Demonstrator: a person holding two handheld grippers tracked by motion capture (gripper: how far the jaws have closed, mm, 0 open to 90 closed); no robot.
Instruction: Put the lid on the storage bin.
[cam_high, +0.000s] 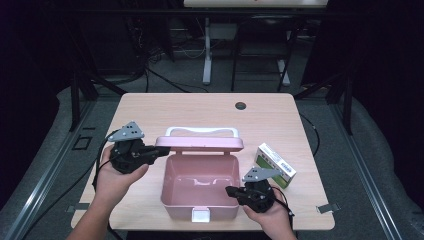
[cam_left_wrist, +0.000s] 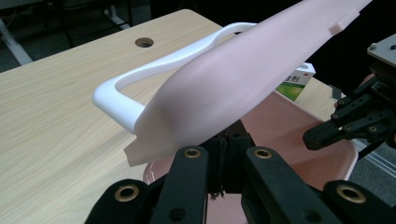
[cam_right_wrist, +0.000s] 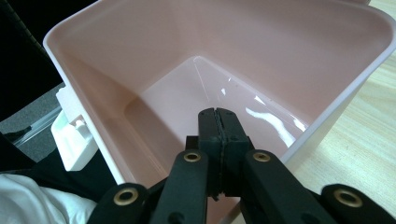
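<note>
Our left claw (cam_high: 161, 150) sits pressed together against the left end of the pink lid (cam_high: 200, 143), at the lid's underside as the left gripper view shows it; we cannot tell whether any of the lid's edge is caught between the jaws. That lid stands raised over the far wall of the pink box (cam_high: 172, 200), with its white handle (cam_high: 202, 131) on the far side. Our right claw (cam_high: 231, 190) is also drawn together, empty, with its tips at the box's right wall near the front right corner; in the right gripper view the tips hang over the bare, glossy inside of the box. The box itself rests at the middle of the tabletop's (cam_high: 150, 107) near edge, its white latch (cam_high: 201, 215) facing us. A green and white carton (cam_high: 275, 165) lies just beside the right claw, toward the tabletop's right edge, apart from the box.
</note>
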